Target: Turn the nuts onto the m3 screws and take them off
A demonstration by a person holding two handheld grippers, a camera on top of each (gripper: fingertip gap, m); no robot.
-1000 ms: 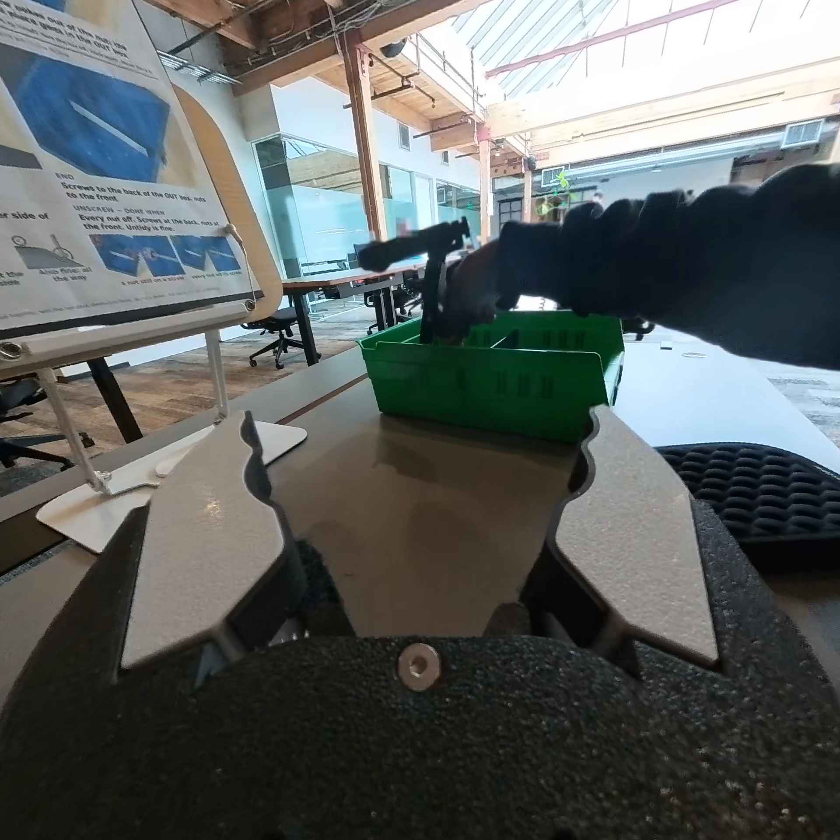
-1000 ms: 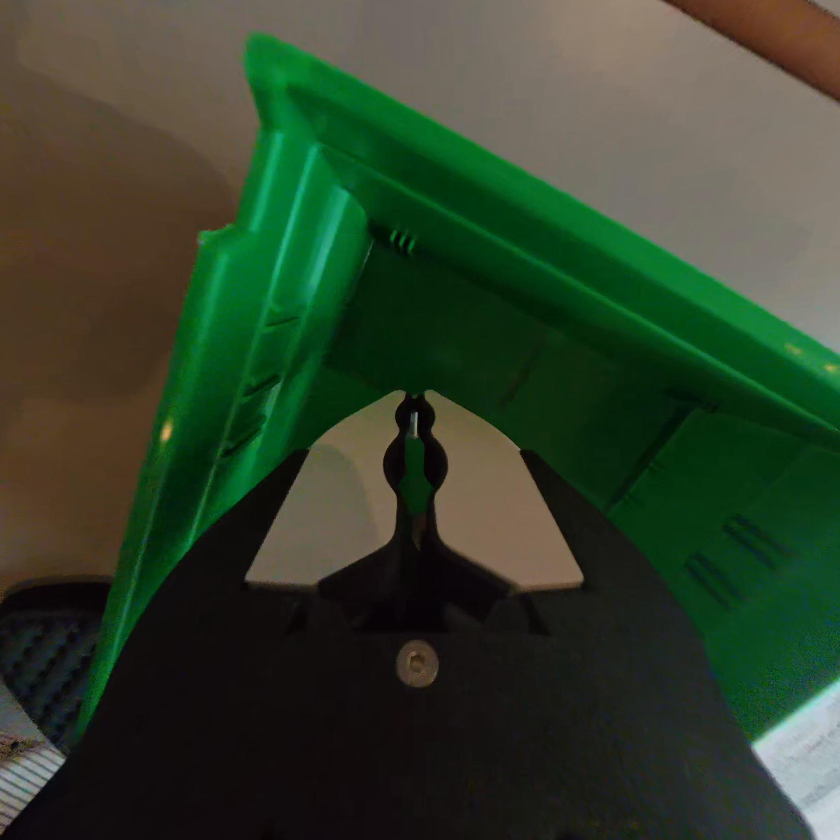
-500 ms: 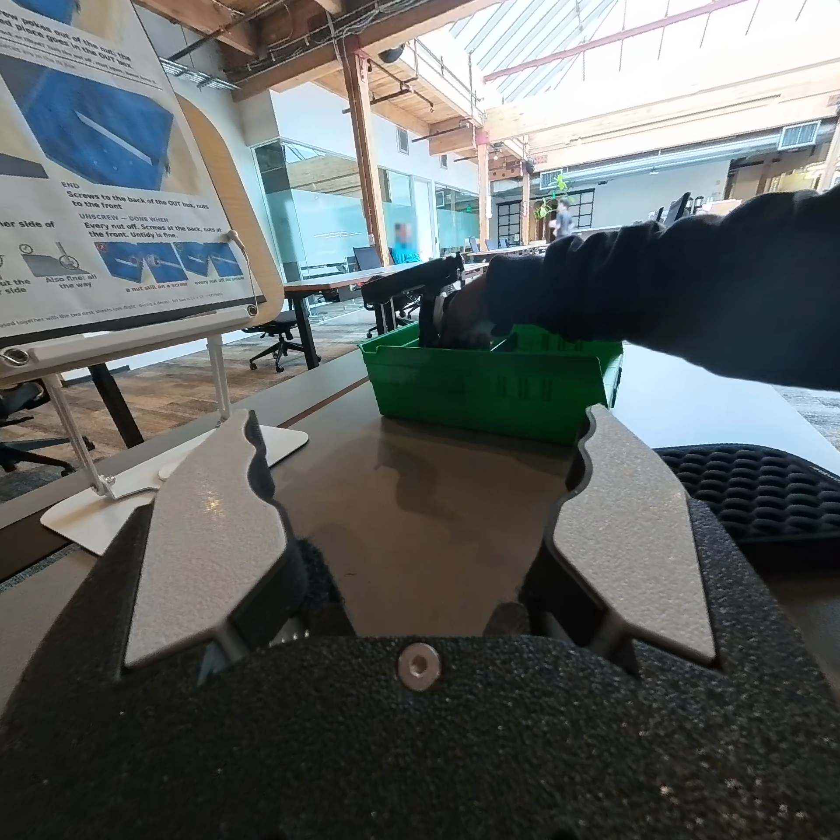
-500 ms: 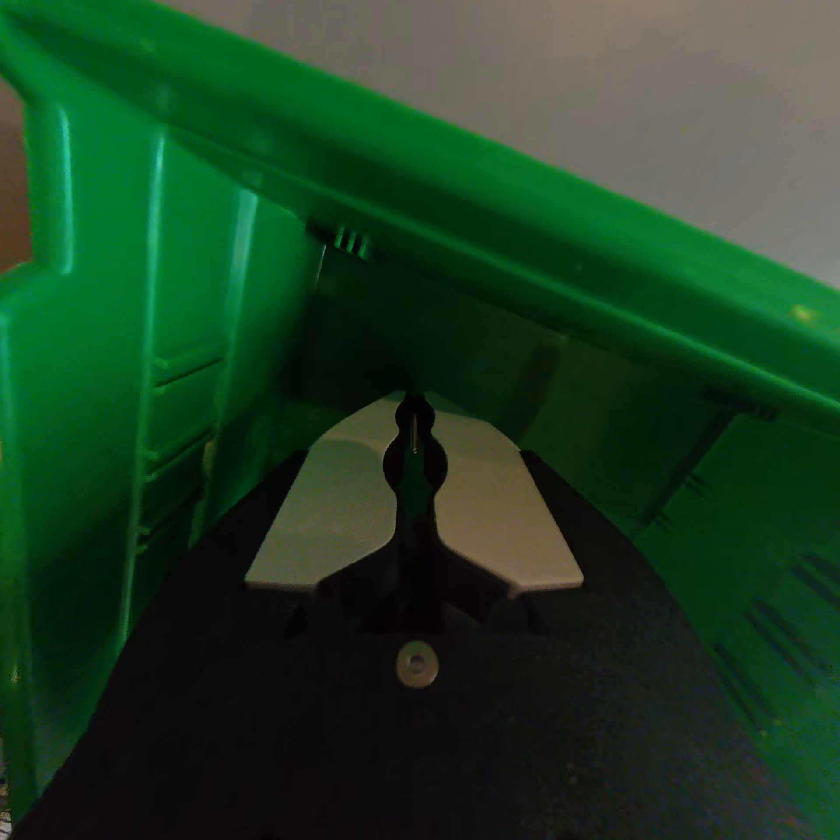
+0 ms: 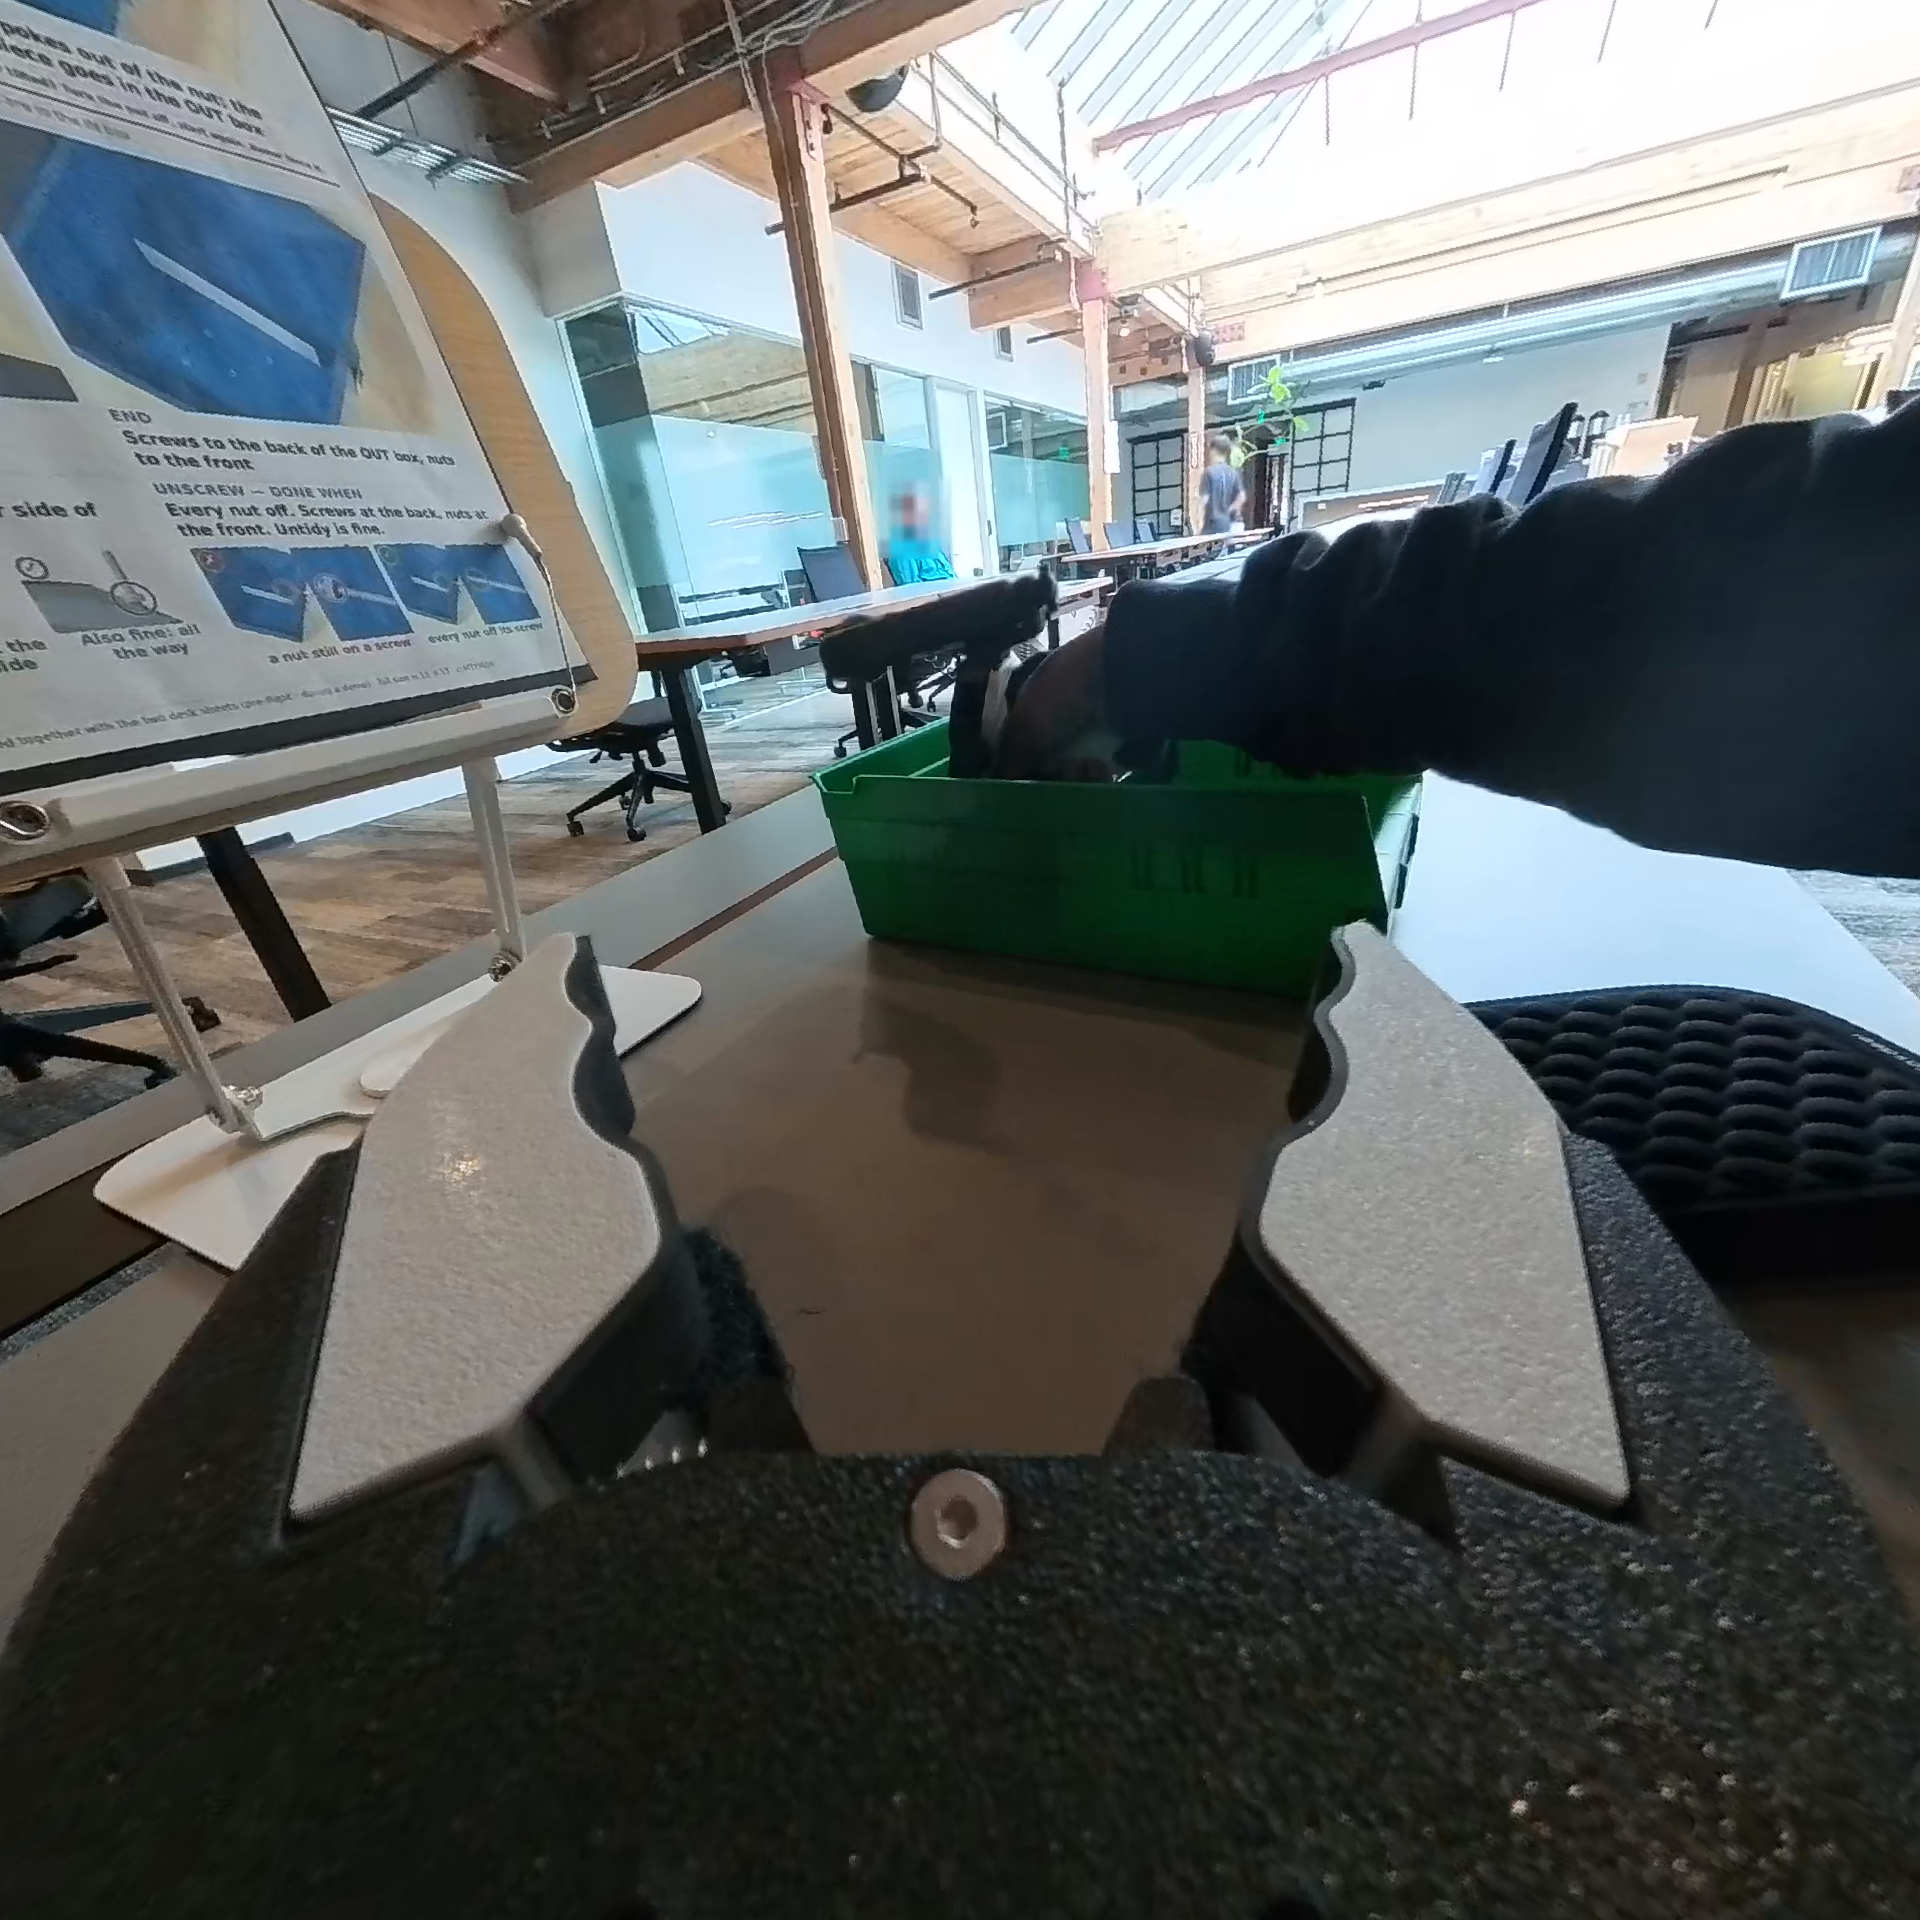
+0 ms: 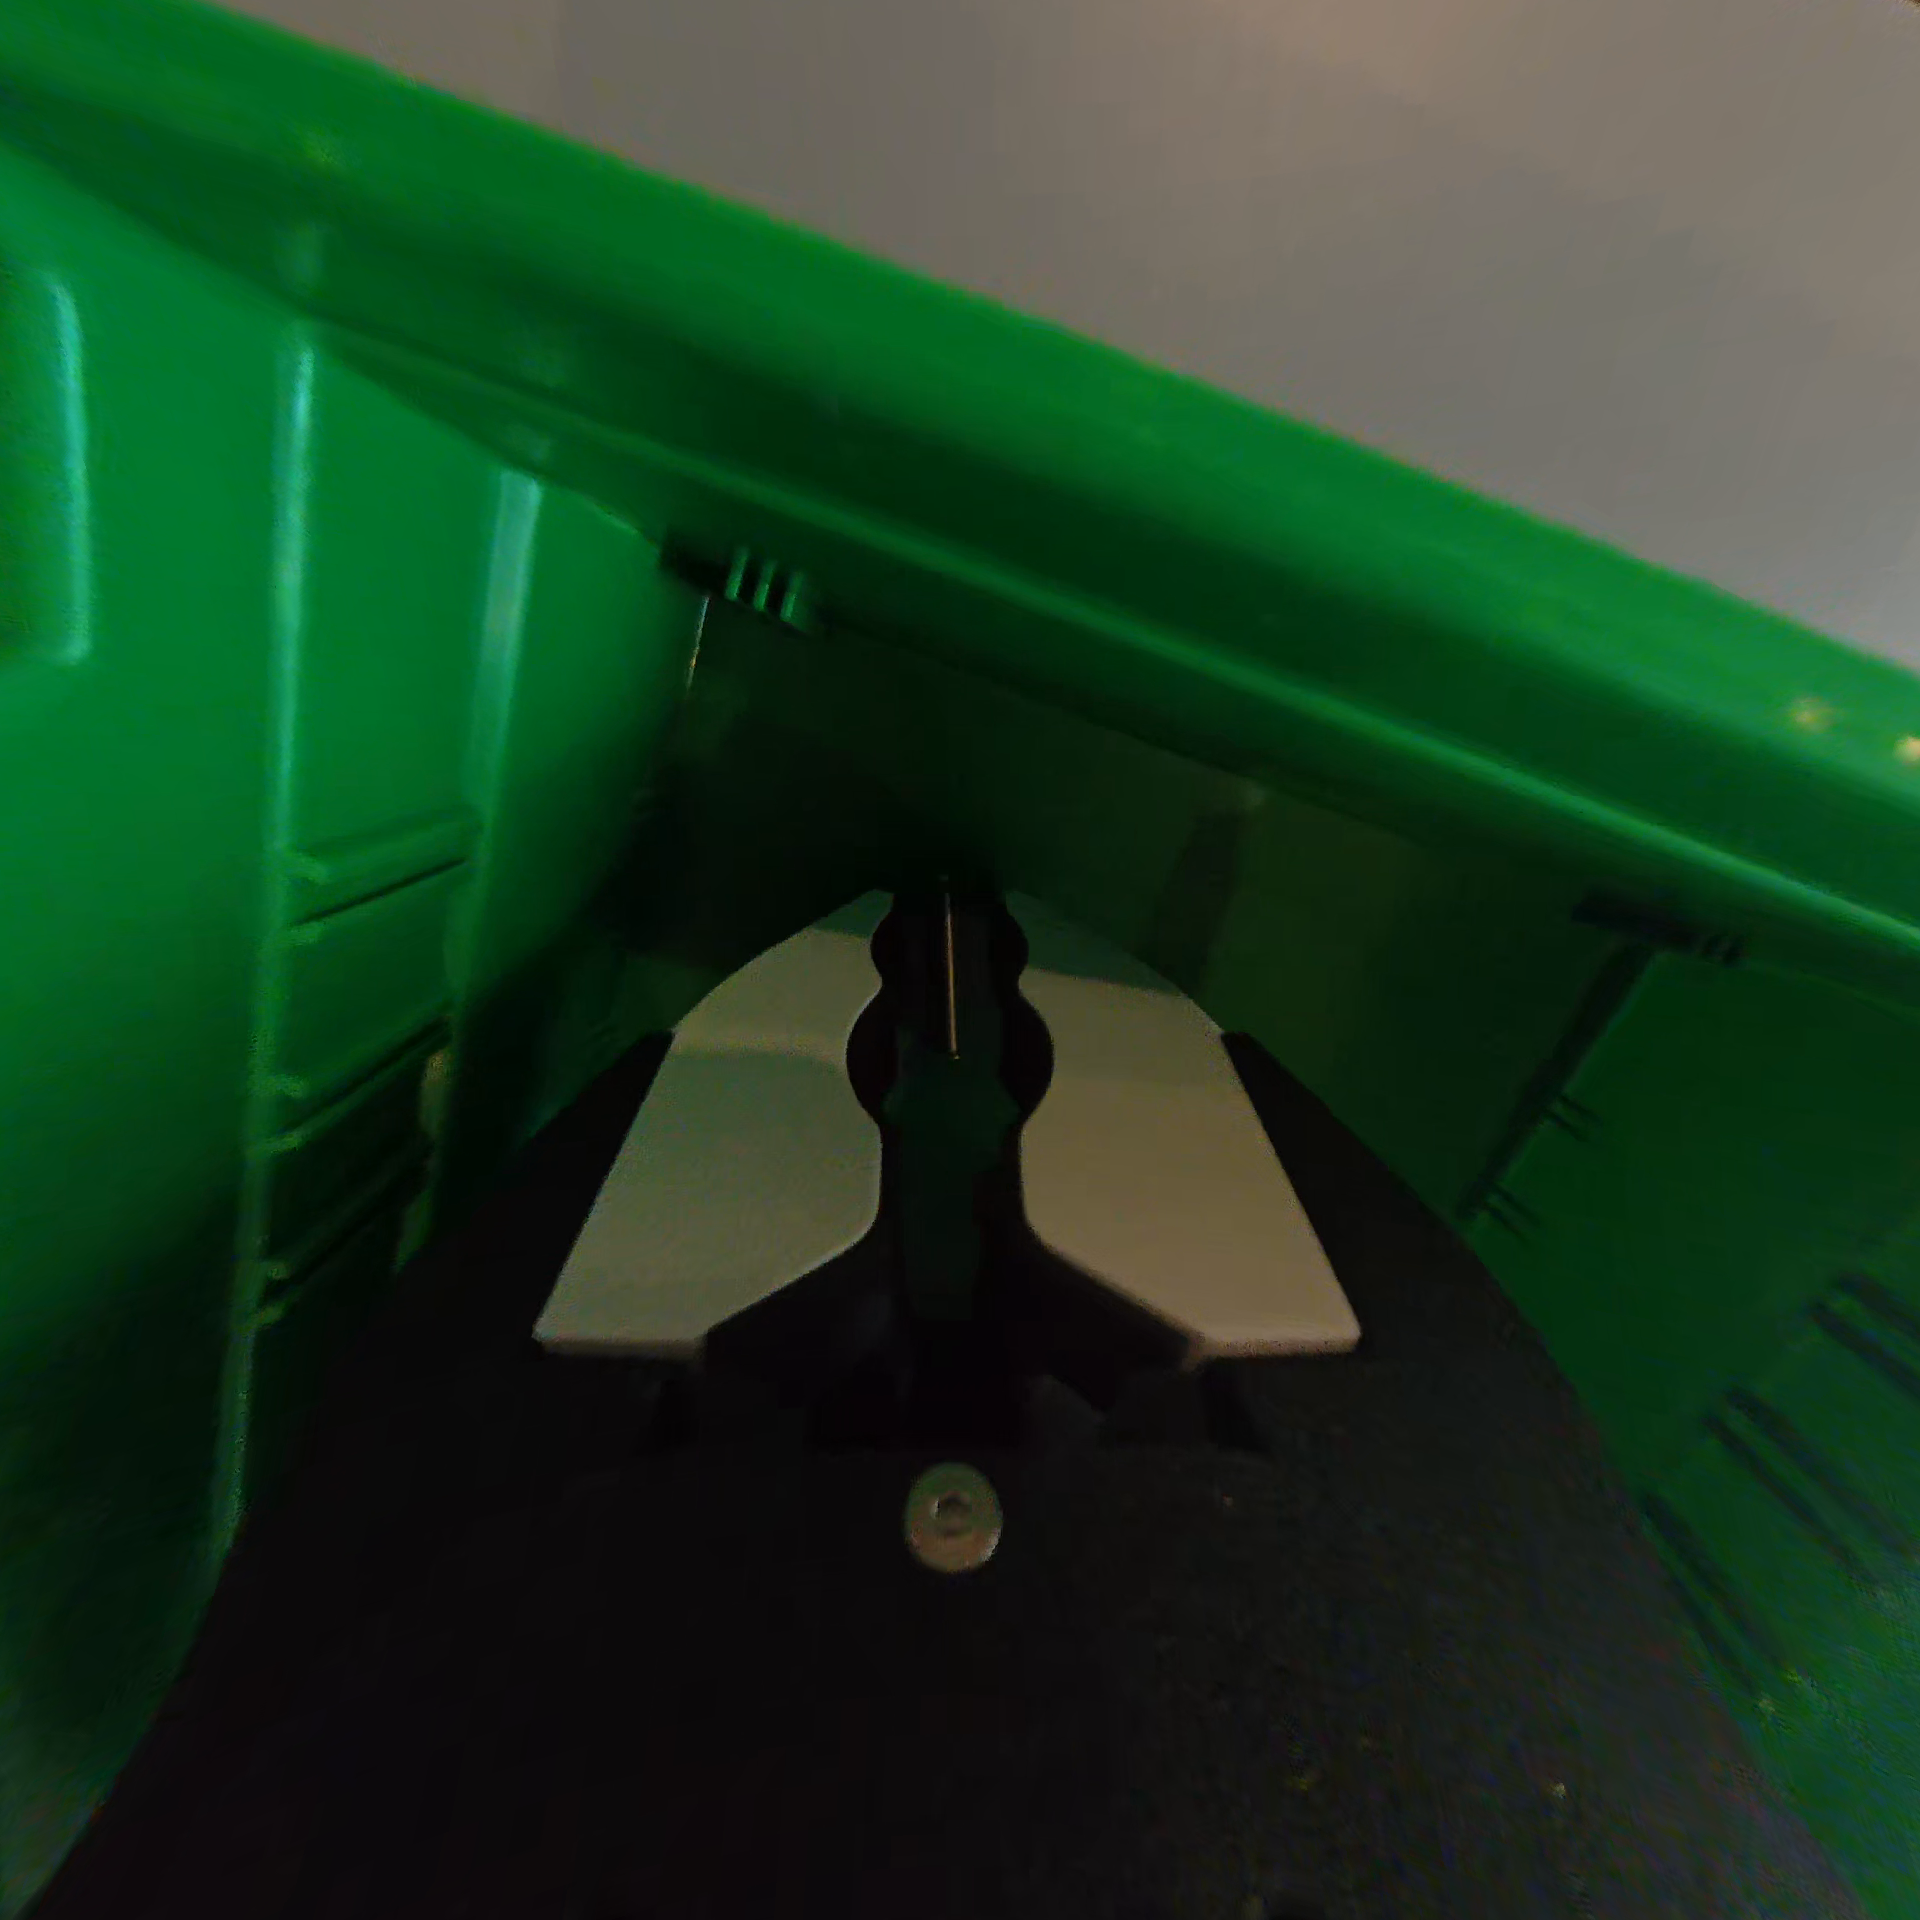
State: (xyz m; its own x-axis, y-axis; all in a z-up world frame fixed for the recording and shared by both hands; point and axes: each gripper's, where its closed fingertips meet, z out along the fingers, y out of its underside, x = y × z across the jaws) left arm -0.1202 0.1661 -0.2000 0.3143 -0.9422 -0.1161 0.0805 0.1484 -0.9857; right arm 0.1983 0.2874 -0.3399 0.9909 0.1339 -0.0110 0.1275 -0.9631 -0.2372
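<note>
You have one green bin (image 5: 1101, 873) on the table (image 5: 935, 1122), one instruction sheet (image 5: 239, 395) on its stand at the left, and one black mat (image 5: 1714, 1091) at the right. Your left gripper (image 5: 956, 1039) hovers short of the bin, its two fingers wide apart with nothing between them. Your right gripper (image 6: 948, 966) is down inside the bin, jaws slightly apart, and one thin screw (image 6: 948, 977) stands in the gap with clear space on either side; no nut is visible
</note>
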